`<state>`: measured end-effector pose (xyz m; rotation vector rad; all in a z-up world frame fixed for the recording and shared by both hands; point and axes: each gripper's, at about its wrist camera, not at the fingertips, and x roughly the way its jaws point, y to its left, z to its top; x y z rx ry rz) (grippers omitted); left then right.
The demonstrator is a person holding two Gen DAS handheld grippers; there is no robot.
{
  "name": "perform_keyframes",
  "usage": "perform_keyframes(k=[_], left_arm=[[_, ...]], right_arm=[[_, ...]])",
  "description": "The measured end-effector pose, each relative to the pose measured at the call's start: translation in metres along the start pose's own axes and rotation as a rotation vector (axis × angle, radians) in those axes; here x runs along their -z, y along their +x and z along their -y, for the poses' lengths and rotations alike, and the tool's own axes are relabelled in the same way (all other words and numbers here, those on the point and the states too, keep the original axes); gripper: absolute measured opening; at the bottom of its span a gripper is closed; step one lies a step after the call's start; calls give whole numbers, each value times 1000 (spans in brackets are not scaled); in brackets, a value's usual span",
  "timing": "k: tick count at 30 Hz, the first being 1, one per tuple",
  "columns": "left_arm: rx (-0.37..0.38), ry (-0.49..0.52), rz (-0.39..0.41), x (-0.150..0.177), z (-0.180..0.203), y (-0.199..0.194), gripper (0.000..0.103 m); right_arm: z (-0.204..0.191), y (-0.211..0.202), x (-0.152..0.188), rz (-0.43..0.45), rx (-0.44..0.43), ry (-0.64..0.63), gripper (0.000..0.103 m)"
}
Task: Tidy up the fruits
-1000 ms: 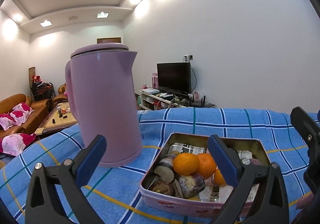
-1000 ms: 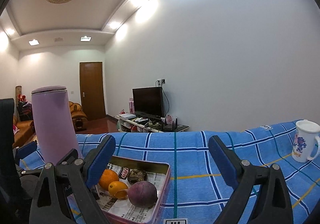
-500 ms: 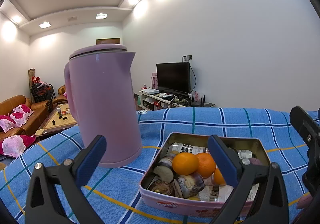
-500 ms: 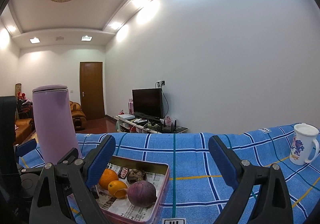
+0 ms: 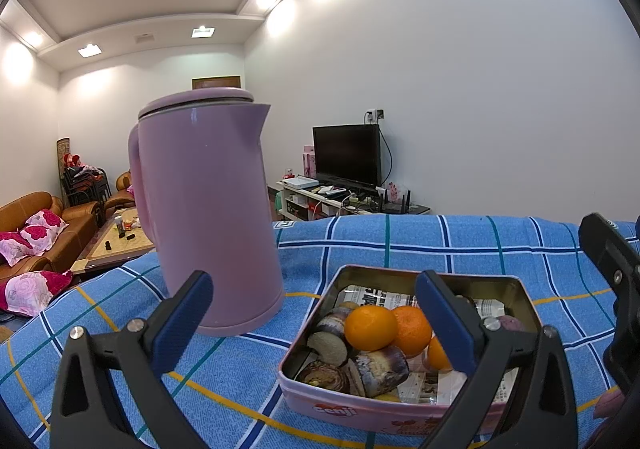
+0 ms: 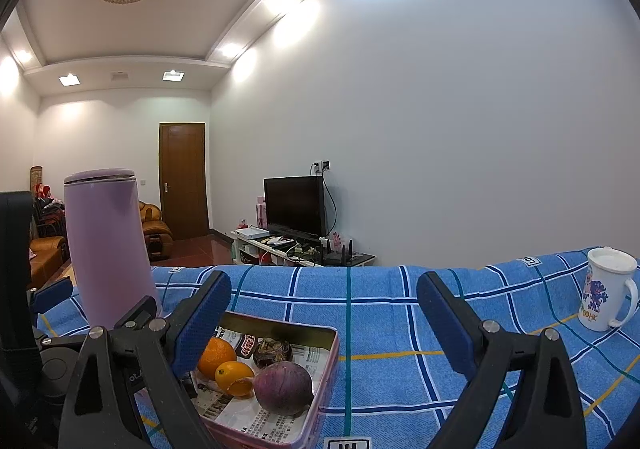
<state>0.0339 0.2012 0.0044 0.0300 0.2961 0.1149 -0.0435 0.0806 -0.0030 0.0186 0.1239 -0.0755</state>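
Observation:
A pink metal tin (image 5: 372,411) lined with newspaper sits on the blue checked cloth. It holds oranges (image 5: 371,327), purple-skinned cut pieces (image 5: 378,369) and a round purple fruit (image 6: 283,389). My left gripper (image 5: 314,313) is open, hovering just in front of the tin with nothing between its fingers. My right gripper (image 6: 324,313) is open too, to the right of the tin (image 6: 326,365), its left finger over the oranges (image 6: 217,357). The right gripper's finger shows at the left wrist view's right edge.
A tall lilac kettle (image 5: 208,209) stands left of the tin, also in the right wrist view as the kettle (image 6: 108,245). A white printed mug (image 6: 608,295) stands far right on the cloth (image 6: 400,313). Beyond the table edge are a TV stand and sofas.
Both views have shifted only slightly; the right wrist view has tilted so the mug sits a little lower and further left. Nothing was gripped or released.

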Motion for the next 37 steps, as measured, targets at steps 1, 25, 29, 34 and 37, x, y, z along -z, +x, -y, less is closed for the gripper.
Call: perform_keyframes(k=[1, 25, 29, 34, 37], left_arm=[[0, 0, 0, 0, 0, 0, 103], [-20, 6, -16, 0, 0, 4, 103], [-24, -2, -28, 0, 0, 5, 103], [8, -22, -44, 1, -2, 7, 103], [4, -19, -46, 0, -2, 8, 103]], right_arm=[[0, 0, 0, 0, 0, 0, 95], [0, 1, -1, -7, -1, -1, 95], [0, 1, -1, -8, -1, -1, 95], [1, 2, 0, -10, -2, -1, 95], [1, 2, 0, -11, -1, 0, 95]])
